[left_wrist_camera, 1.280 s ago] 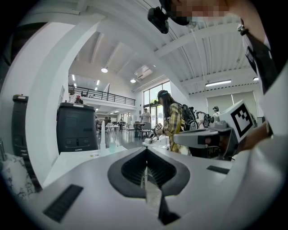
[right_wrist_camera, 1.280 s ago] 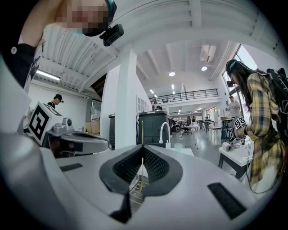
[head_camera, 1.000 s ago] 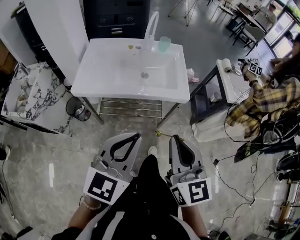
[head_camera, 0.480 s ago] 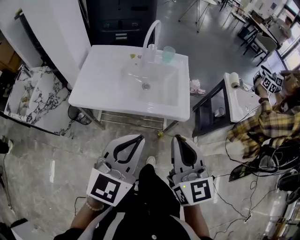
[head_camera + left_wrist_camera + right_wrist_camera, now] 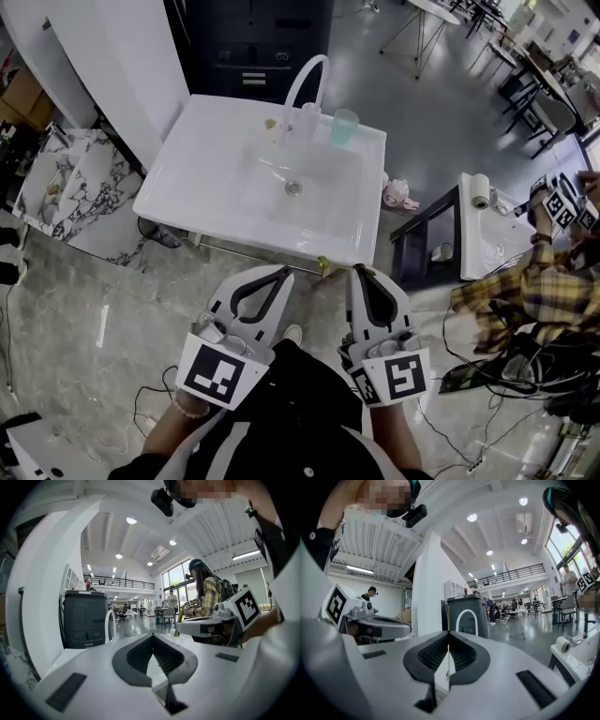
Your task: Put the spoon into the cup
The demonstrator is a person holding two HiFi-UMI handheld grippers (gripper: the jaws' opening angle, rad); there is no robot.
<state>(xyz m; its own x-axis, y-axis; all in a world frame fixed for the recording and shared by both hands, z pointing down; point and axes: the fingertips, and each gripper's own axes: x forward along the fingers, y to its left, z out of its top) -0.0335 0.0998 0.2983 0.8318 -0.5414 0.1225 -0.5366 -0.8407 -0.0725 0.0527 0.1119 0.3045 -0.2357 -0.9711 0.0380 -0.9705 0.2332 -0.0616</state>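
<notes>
A pale green cup [image 5: 344, 127] stands on the back rim of the white sink [image 5: 197, 173], right of the arched white faucet [image 5: 305, 84]. A small yellowish item [image 5: 270, 123] lies left of the faucet; I cannot tell whether it is the spoon. My left gripper [image 5: 282, 272] and right gripper [image 5: 358, 270] hang side by side just short of the sink's front edge, both shut and holding nothing. The left gripper view shows the left gripper [image 5: 152, 637] with its jaws together, and the right gripper [image 5: 448, 633] looks the same in its own view.
A dark cabinet [image 5: 253, 42] stands behind the sink. At the right are a second white basin [image 5: 487, 244] with a paper roll [image 5: 480, 190] and a person in a yellow plaid shirt [image 5: 525, 291]. A marble slab [image 5: 56, 187] is at the left. Cables [image 5: 469, 375] lie on the floor.
The sink has come nearer to both grippers and now lies just ahead of their tips. Both grippers stayed shut and side by side.
</notes>
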